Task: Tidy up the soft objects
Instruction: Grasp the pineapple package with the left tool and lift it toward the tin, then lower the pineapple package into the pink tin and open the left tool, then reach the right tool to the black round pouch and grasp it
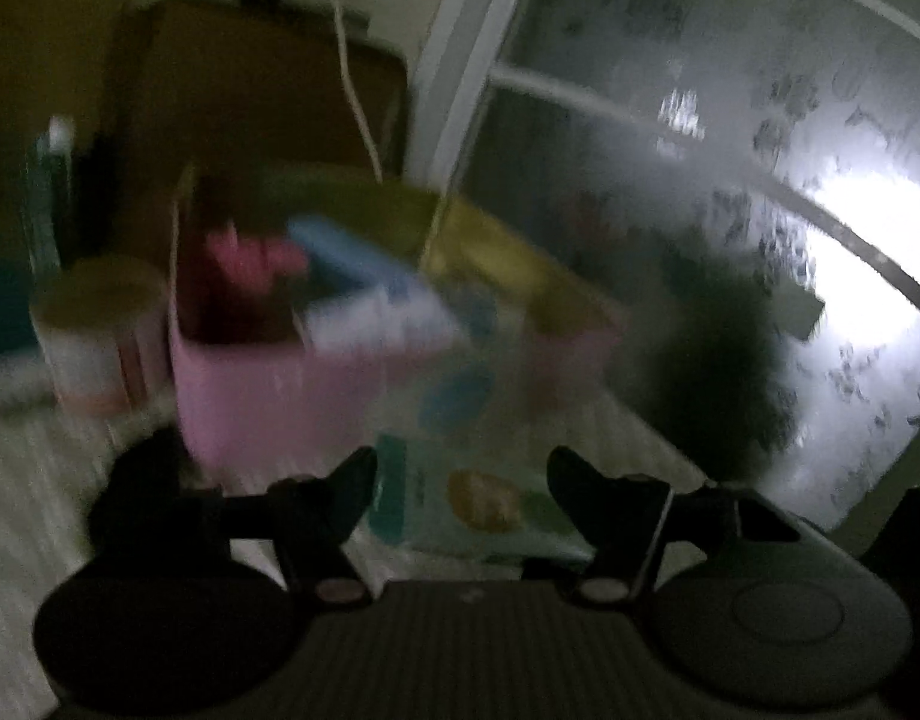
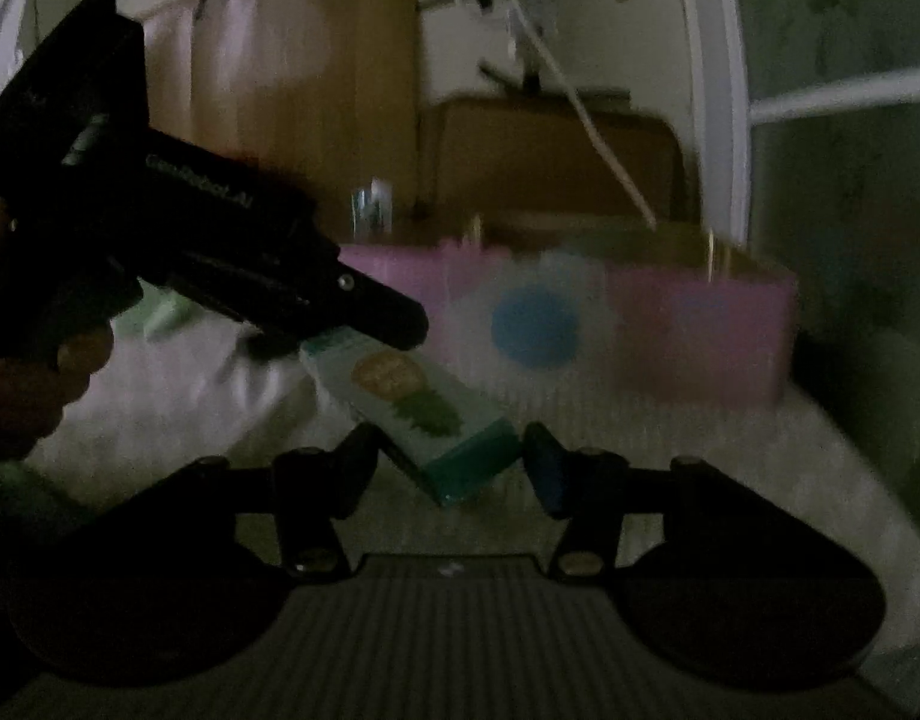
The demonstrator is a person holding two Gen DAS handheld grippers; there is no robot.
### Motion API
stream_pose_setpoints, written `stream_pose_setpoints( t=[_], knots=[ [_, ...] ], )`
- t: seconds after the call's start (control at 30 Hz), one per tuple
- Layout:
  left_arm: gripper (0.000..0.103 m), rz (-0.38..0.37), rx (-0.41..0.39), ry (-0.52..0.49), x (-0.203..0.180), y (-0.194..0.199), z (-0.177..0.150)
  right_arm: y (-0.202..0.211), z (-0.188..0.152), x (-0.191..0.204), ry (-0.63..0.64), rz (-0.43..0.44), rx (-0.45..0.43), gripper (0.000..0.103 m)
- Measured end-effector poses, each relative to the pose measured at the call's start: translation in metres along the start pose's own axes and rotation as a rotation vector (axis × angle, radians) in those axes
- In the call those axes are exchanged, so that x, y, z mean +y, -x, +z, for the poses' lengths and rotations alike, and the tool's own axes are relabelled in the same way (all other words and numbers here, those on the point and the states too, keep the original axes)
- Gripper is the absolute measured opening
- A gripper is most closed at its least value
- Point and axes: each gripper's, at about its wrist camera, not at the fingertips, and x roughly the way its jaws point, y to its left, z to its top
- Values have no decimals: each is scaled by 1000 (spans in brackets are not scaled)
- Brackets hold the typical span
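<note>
Dim light and motion blur soften everything around a pale ribbed surface (image 2: 670, 438), with a frosted patterned window (image 1: 730, 150) on the right and brown furniture (image 2: 550, 150) behind. At the far side of the surface stands a pink box (image 2: 730, 330) with a blue round mark on its front; in the left wrist view it holds pink, blue and white items too blurred to name. A short cylinder-shaped container (image 1: 94, 330) stands just left of the box.

Nearer, a flat teal-and-white packet (image 2: 418, 408) printed with a yellow and green fruit picture lies tilted in front of the box. The left claw (image 1: 460, 480) has its fingers apart on either side of the packet's near end, and I cannot tell whether the pads press on it; seen from the right wrist, its dark tip meets the packet's far left end. A hand (image 2: 22, 384) holds that tool at the left edge. The right claw (image 2: 448, 456) stands open, its jaws flanking the packet's teal near end without clearly touching it.
</note>
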Motion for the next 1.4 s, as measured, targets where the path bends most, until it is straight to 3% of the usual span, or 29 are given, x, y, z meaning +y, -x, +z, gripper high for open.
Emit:
stream_pose_setpoints(
  t=[0.13, 0.27, 0.43, 0.53, 0.63, 0.83, 1.03, 1.23, 1.4],
  knots=[
    [67, 38, -78, -30, 3, 0, 34, -10, 33, 1, 55, -15, -103, 56],
    [70, 104, -117, -36, 20, -27, 63, -42, 60, 1, 116, -57, -136, 56],
    [75, 211, -64, 22, 46, -77, 82, -102, 75, -11, 109, -82, -52, 57],
    [75, 235, -47, 43, 50, -87, 82, -132, 77, -11, 138, -176, -26, 57],
    [80, 229, -72, 12, 40, -76, 76, -138, 81, -15, 90, -187, -23, 57],
    [81, 192, -140, -58, 17, -32, 55, -115, 76, -13, 20, -164, -70, 57],
    [89, 186, -174, -75, 21, 16, 25, -88, 65, -4, -84, -137, -84, 61],
    [89, 230, -134, -34, 49, 54, -16, -82, 55, 16, -130, -91, -30, 61],
    [90, 330, -82, -21, 79, 75, -43, -91, 47, 40, -147, -8, 69, 58]
  ],
)
